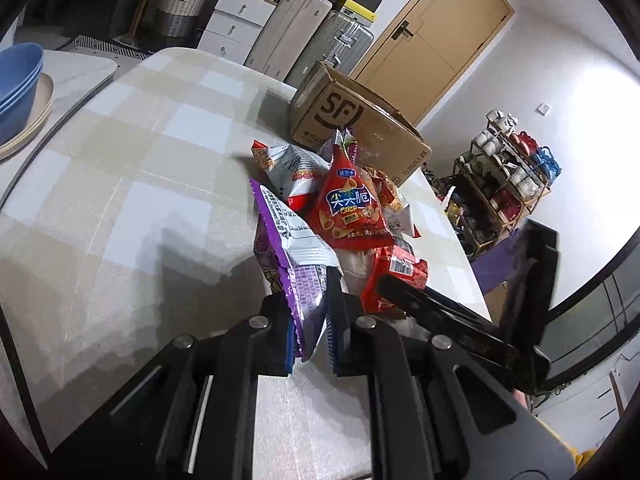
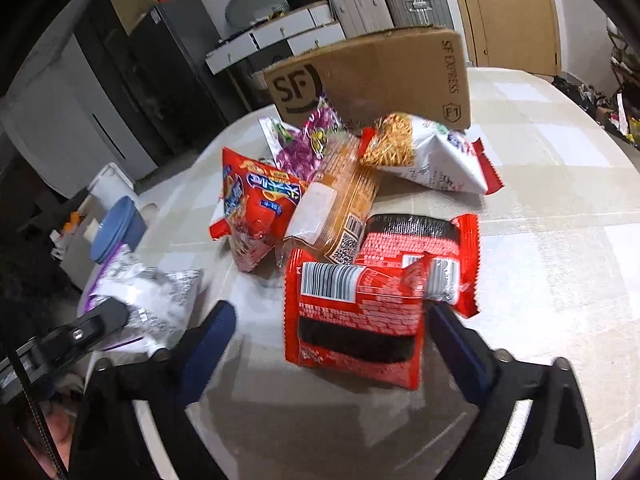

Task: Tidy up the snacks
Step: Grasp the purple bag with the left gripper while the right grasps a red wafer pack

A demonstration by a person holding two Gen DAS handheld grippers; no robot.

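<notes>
- The left tool (image 1: 310,344) is closed onto the sealed end of a purple-and-silver foil snack bag (image 1: 290,256); the bag's long axis runs forward from the pads, its far end pointing at the heap of snacks.
- The right tool (image 2: 332,344) stands wide open, holding nothing, its blue pads either side of the near end of a red-and-black flat snack packet (image 2: 356,320) but not visibly pressing it.
- That packet lies flat on the checked cream table (image 2: 540,240), long axis towards the camera, barcode face up, overlapping a second red packet (image 2: 424,240) behind it.
- Beyond lie a red cone-crisp bag (image 2: 256,208), an orange clear-wrapped biscuit pack (image 2: 340,204), a white-and-red noodle-snack bag (image 2: 424,156) and a purple-patterned bag (image 2: 308,140), all in a loose pile.
- The brown cardboard SF box (image 2: 372,76) stands at the far side, just behind the pile; whether anything is inside cannot be told.
- By my reading the sorting is barely under way: one bag is in hand, and the rest remain heaped.
</notes>
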